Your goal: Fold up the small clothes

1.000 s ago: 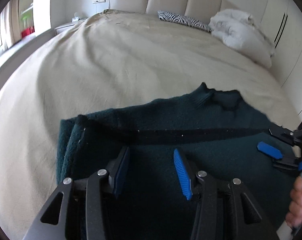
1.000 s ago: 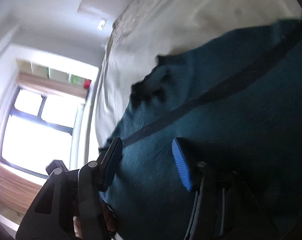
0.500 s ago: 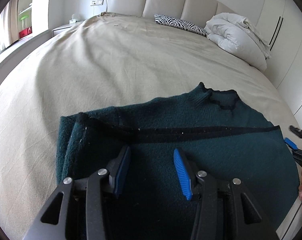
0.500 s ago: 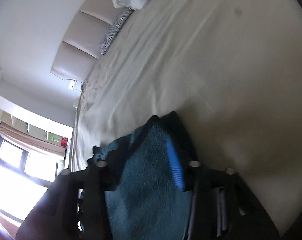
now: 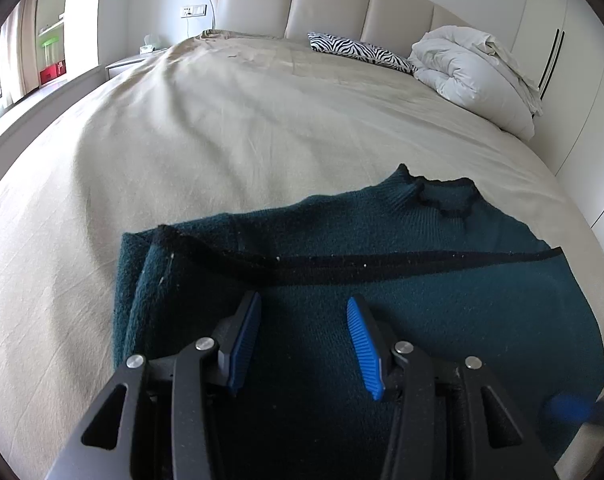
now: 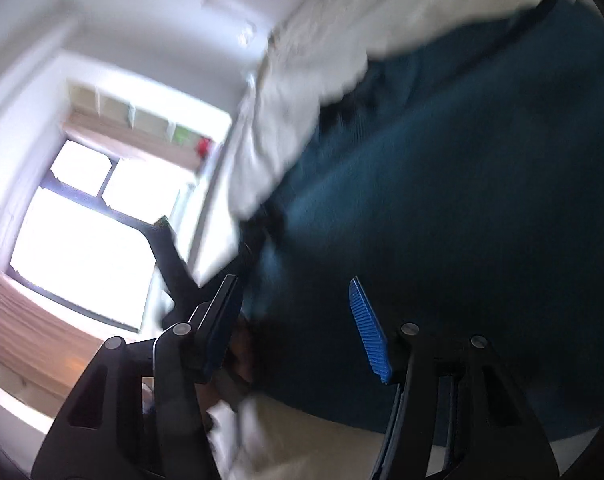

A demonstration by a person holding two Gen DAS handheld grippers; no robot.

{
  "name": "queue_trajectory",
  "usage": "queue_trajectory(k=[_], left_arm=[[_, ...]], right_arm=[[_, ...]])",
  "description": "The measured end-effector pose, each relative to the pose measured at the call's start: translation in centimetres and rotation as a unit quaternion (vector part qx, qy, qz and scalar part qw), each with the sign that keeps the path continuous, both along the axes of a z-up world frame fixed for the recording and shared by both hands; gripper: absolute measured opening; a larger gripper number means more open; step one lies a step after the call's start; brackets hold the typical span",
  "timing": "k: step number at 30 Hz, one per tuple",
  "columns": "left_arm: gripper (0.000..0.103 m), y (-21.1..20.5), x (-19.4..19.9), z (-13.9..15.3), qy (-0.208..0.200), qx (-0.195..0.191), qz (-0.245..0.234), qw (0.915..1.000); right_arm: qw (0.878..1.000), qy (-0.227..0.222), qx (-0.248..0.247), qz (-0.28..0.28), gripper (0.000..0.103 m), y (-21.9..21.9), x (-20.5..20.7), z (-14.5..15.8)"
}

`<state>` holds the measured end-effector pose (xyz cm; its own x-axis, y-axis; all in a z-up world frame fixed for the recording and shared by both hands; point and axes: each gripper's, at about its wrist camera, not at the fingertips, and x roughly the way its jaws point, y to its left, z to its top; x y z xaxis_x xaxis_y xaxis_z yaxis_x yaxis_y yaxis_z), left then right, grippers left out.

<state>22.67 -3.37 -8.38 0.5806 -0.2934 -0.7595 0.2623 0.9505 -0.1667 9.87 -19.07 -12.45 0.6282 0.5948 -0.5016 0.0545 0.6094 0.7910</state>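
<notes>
dark green sweater (image 5: 402,292) lying folded on beige bed (image 5: 222,128), left gripper (image 5: 302,320) over it, jaws half open, holding nothing, right gripper (image 6: 294,320) blurred above sweater's edge, jaws opening, nothing gripped

Definitely a home bedroom: big bed (image 5: 230,128) under a beige sheet, padded headboard (image 5: 330,0), zebra-print pillow (image 5: 358,50), bundled white duvet (image 5: 474,72), nightstand (image 5: 128,65), white wardrobe doors (image 5: 578,92), bright window (image 6: 90,232).
</notes>
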Motion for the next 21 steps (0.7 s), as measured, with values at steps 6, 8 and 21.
queue_trajectory(k=[6, 8, 21], left_arm=[[0.047, 1.4, -1.6, 1.0, 0.015, -0.031, 0.004, 0.9994], [0.047, 2.0, -3.4, 2.0, 0.02, -0.036, 0.011, 0.9991], [0.048, 2.3, -13.2, 1.0, 0.053, -0.066, -0.006, 0.9964]], right_arm=[[0.998, -0.008, 0.009, -0.063, 0.047, -3.7, -0.9, -2.1], [0.994, -0.009, 0.009, -0.112, 0.046, -6.8, -2.0, -2.2], [0.998, 0.001, 0.055, -0.044, 0.051, 0.7, -3.3, -2.1]])
